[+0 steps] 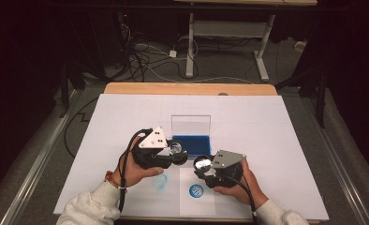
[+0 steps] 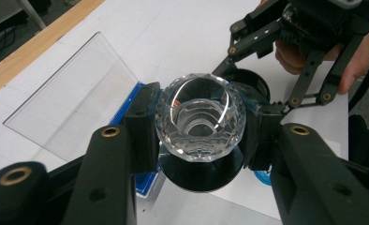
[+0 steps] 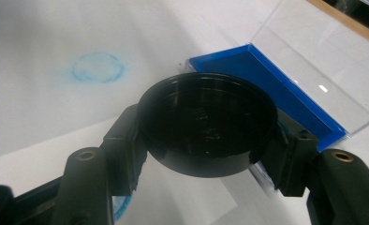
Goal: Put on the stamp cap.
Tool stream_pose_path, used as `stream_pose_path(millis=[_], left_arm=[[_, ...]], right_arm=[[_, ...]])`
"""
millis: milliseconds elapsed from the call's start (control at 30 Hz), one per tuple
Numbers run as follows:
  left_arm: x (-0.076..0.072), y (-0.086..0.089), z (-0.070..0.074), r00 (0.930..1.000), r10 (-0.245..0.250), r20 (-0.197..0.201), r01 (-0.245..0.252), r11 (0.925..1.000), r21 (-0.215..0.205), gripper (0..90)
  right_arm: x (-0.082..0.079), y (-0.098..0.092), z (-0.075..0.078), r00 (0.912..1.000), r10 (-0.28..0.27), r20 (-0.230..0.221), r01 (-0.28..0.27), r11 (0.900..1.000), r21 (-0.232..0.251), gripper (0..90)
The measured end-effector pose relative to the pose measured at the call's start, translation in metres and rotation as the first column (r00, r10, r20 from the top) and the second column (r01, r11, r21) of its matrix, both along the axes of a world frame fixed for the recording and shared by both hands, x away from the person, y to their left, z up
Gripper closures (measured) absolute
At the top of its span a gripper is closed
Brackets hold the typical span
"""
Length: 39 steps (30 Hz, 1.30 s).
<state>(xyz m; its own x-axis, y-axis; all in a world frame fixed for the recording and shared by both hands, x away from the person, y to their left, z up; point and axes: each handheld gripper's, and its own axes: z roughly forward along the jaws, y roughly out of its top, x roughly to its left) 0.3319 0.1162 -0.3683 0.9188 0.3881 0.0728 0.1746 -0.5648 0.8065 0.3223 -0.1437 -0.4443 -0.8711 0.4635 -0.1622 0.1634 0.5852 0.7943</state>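
Note:
A faceted clear glass jar (image 2: 200,119), its mouth towards the camera and a dark round base under it, sits between the pads of my left gripper (image 2: 200,129), which is shut on it. In the high view this gripper (image 1: 177,151) hovers just in front of the blue tray (image 1: 192,140). My right gripper (image 3: 206,136) is shut on a black round lid (image 3: 206,124) with its hollow side facing the camera. From above, the right gripper (image 1: 202,165) holds the lid (image 1: 202,163) close to the right of the jar (image 1: 175,149). The right gripper's jaws and lid (image 2: 255,84) sit just behind the jar.
A clear plastic cover (image 1: 190,124) stands upright behind the blue tray on the white sheet (image 1: 267,126). A blue round mark (image 1: 196,191) and a pale blue smudge (image 1: 160,182) lie near the front edge. The wooden table edge (image 1: 187,88) runs along the back.

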Motion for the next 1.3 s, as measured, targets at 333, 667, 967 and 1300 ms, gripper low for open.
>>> stream_pose_path(millis=[333,667,967,1300], left_arm=[[0.001,-0.005,0.000,0.9999,-0.011,-0.003,0.011,0.9999,-0.002,54.5],[0.001,-0.018,-0.004,0.9993,-0.036,-0.009,0.036,0.9992,-0.015,54.5],[0.003,-0.024,-0.007,0.9991,-0.043,0.000,0.043,0.9989,-0.021,54.5],[0.004,-0.022,-0.011,0.9989,-0.046,-0.008,0.045,0.9988,-0.019,54.5]], right_arm=[[0.004,0.018,0.002,0.9995,0.024,0.018,-0.024,1.000,0.000,39.4],[0.007,0.034,0.002,0.9993,0.030,0.024,-0.031,0.999,0.036,39.4],[0.008,0.035,0.005,0.9995,0.027,0.015,-0.028,0.997,0.075,39.4],[0.008,0.032,0.006,0.9997,0.024,0.009,-0.025,0.997,0.078,39.5]])
